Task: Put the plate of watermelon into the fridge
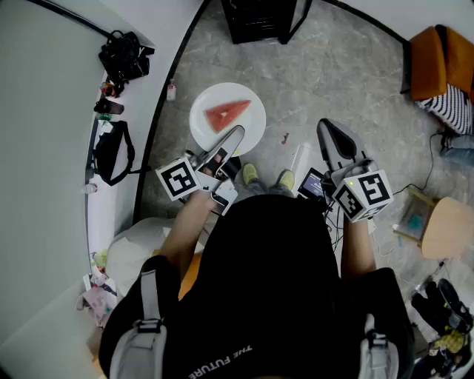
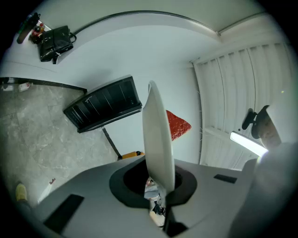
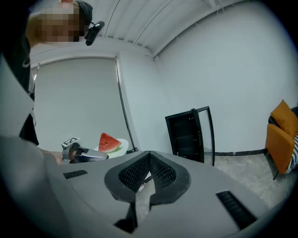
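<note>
Straight ahead at 12 o'clock, fridge (image 1: 255, 18): black, standing on the grey floor (image 1: 333, 74), its door swung open.
Plate (image 1: 204, 137): white, held up over the floor, well short of the fridge.
Watermelon (image 1: 227, 115): one red wedge lying on the plate.
Left hand-held gripper (image 1: 235, 135): jaws clamped on the plate's near rim.
Right hand-held gripper (image 1: 328, 133): at about 1 o'clock, jaws pressed together with nothing between them, apart from the plate.
Orange chair (image 1: 429, 63): at 2 o'clock.
Black bag (image 1: 124, 55): at 10 o'clock, on the white surface (image 1: 44, 111).
</note>
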